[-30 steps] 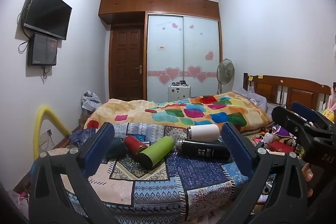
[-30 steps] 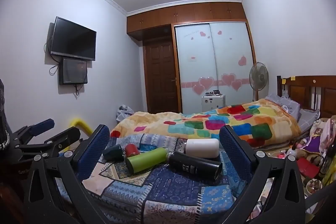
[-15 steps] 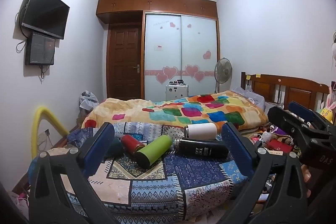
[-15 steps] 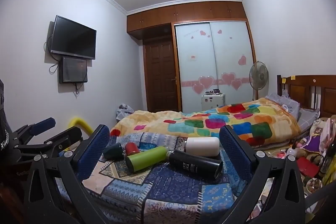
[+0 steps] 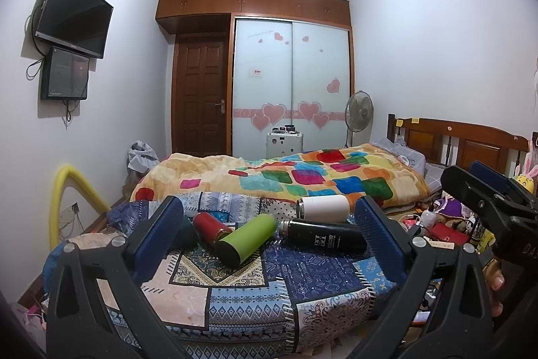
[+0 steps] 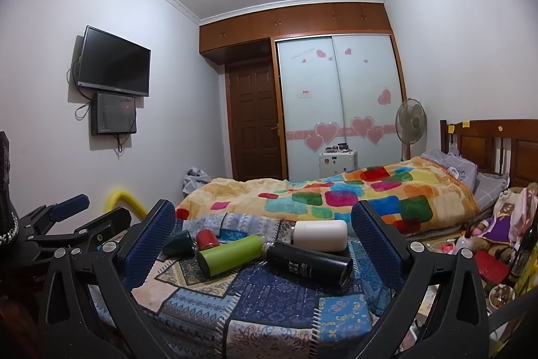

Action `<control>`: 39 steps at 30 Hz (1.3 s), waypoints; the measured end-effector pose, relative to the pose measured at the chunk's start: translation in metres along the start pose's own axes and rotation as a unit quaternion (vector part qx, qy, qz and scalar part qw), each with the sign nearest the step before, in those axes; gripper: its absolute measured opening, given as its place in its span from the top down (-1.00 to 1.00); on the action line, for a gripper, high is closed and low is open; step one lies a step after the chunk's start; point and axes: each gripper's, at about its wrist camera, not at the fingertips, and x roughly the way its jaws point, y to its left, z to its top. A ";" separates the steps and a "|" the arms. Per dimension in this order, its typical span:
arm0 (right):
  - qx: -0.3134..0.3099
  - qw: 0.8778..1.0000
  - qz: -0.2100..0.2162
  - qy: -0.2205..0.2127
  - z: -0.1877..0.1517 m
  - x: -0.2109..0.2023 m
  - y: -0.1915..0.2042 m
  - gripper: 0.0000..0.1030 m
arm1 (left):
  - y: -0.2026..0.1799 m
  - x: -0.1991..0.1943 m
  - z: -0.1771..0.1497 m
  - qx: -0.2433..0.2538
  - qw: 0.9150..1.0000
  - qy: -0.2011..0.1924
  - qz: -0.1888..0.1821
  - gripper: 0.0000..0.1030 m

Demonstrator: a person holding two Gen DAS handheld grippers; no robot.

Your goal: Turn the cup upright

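Several cups lie on their sides on a patterned blue cloth [image 5: 255,298]: a red one [image 5: 211,226], a green one [image 5: 247,238], a black one [image 5: 324,236], a white one [image 5: 324,207] and a dark green one [image 6: 178,243] at the left, half hidden by my left finger in the left wrist view. In the right wrist view the green cup [image 6: 230,254], black cup [image 6: 307,261], white cup [image 6: 321,235] and red cup [image 6: 206,239] show too. My left gripper [image 5: 269,234] is open and empty, short of the cups. My right gripper [image 6: 264,239] is open and empty, also short of them.
A bed with a colourful patchwork blanket [image 5: 302,177] lies behind the cloth. Clutter and toys [image 6: 497,244] sit at the right by the wooden headboard [image 5: 454,140]. A yellow tube [image 5: 64,190] stands at the left wall. The other gripper [image 5: 487,201] shows at the right edge.
Both grippers have shifted slightly; the view of the cups has dropped a little and the cups look a bit nearer. The cups have not moved. Both grippers stay open.
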 end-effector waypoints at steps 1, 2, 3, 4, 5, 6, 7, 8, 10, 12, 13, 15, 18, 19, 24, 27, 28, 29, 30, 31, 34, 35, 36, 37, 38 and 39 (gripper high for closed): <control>0.000 1.000 0.001 0.000 0.000 0.000 0.000 -1.00 | 0.000 0.000 0.000 0.000 1.000 0.000 0.000 -1.00; 0.001 1.000 0.002 0.000 0.000 0.000 -0.001 -1.00 | 0.000 0.000 0.000 0.000 1.000 -0.001 0.000 -1.00; 0.000 1.000 0.002 0.001 0.000 0.000 0.000 -1.00 | 0.000 0.000 0.000 0.000 1.000 0.000 0.000 -1.00; 0.001 1.000 0.003 0.001 0.000 0.000 -0.001 -1.00 | 0.000 0.000 -0.001 0.000 1.000 0.000 0.000 -1.00; 0.000 1.000 0.003 0.000 0.000 -0.001 0.000 -1.00 | 0.000 0.000 -0.001 0.000 1.000 0.000 0.000 -1.00; 0.000 1.000 0.004 -0.001 0.000 -0.001 0.000 -1.00 | 0.000 0.001 -0.002 0.000 1.000 0.000 -0.001 -1.00; 0.000 1.000 0.004 -0.001 0.001 -0.001 0.000 -1.00 | 0.000 0.001 -0.001 -0.001 1.000 0.000 -0.001 -1.00; 0.000 1.000 0.003 -0.001 0.001 -0.001 0.000 -1.00 | 0.000 0.001 -0.001 -0.001 1.000 0.000 -0.002 -1.00; 0.000 1.000 0.004 -0.001 0.001 -0.001 0.000 -1.00 | 0.000 0.001 0.000 -0.001 1.000 0.000 -0.002 -1.00; 0.000 1.000 0.004 0.000 0.001 -0.001 0.001 -1.00 | 0.000 0.000 0.000 -0.001 1.000 0.000 -0.002 -1.00; 0.000 1.000 0.005 0.000 0.001 -0.001 0.001 -1.00 | 0.000 0.001 0.000 -0.001 1.000 0.000 -0.002 -1.00; 0.000 1.000 0.005 0.000 0.001 -0.001 0.002 -1.00 | -0.001 0.001 0.000 -0.001 1.000 0.000 -0.003 -1.00; 0.000 1.000 0.005 0.000 0.001 -0.001 0.001 -1.00 | -0.001 0.000 0.001 0.000 1.000 -0.002 -0.003 -1.00; 0.000 1.000 0.005 0.000 0.001 -0.001 0.002 -1.00 | -0.002 0.000 0.001 0.000 1.000 -0.002 -0.004 -1.00; 0.000 1.000 0.005 -0.001 0.003 -0.001 0.002 -1.00 | -0.001 0.000 0.001 0.000 1.000 -0.002 -0.004 -1.00; 0.000 1.000 0.005 -0.001 0.002 -0.001 0.003 -1.00 | -0.002 0.000 0.000 -0.001 1.000 -0.002 -0.005 -1.00; -0.001 1.000 0.006 -0.001 0.003 -0.001 0.004 -1.00 | -0.002 0.000 0.000 0.000 1.000 -0.002 -0.004 -1.00; -0.001 1.000 0.006 -0.002 0.004 -0.001 0.005 -1.00 | -0.002 0.000 0.000 -0.001 1.000 -0.002 -0.004 -1.00; -0.002 1.000 0.007 -0.002 0.004 0.000 0.005 -1.00 | -0.002 0.000 0.000 0.000 1.000 -0.002 -0.004 -1.00; -0.002 1.000 0.007 -0.002 0.005 0.000 0.006 -1.00 | -0.002 0.000 0.000 0.000 1.000 -0.002 -0.005 -1.00; -0.002 1.000 0.007 -0.002 0.005 0.001 0.007 -1.00 | -0.002 0.000 0.001 0.000 1.000 -0.003 -0.004 -1.00; -0.002 1.000 0.008 -0.002 0.005 0.000 0.007 -1.00 | -0.002 0.001 0.001 0.000 1.000 -0.003 -0.004 -1.00; -0.002 1.000 0.008 -0.003 0.004 0.000 0.006 -1.00 | -0.002 0.001 0.001 0.000 1.000 -0.003 -0.004 -1.00; -0.002 1.000 0.009 -0.003 0.004 0.000 0.006 -1.00 | -0.002 0.001 0.001 -0.001 1.000 -0.003 -0.004 -1.00; -0.002 1.000 0.008 -0.003 0.004 0.000 0.006 -1.00 | -0.002 0.001 0.001 -0.001 1.000 -0.003 -0.004 -1.00; -0.002 1.000 0.008 -0.003 0.004 0.000 0.006 -1.00 | -0.002 0.001 0.001 -0.001 1.000 -0.003 -0.004 -1.00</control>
